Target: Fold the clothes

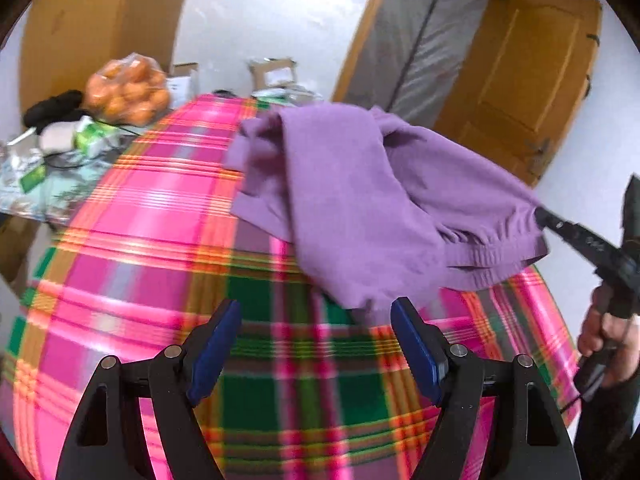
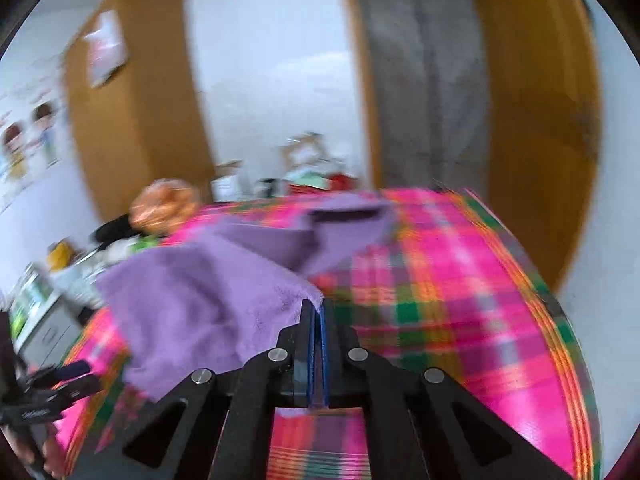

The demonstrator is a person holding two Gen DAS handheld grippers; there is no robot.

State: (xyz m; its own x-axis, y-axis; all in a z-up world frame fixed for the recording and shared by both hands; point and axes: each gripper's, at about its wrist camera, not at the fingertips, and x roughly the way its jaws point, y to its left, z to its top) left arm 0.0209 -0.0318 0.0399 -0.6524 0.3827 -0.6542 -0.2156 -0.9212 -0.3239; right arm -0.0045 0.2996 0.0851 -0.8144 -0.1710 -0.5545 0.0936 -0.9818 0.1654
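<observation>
Right now your right hand-held gripper is clamped on a corner of the purple garment, lifting that waistband end off the plaid-covered desk, while your left hand-held gripper hangs with jaws apart just short of the garment's near hem. The cloth runs away from you toward the desk's far end, so your left is nearer the loose edge. You have bare plaid on the left; the right edge drops off close by.
</observation>
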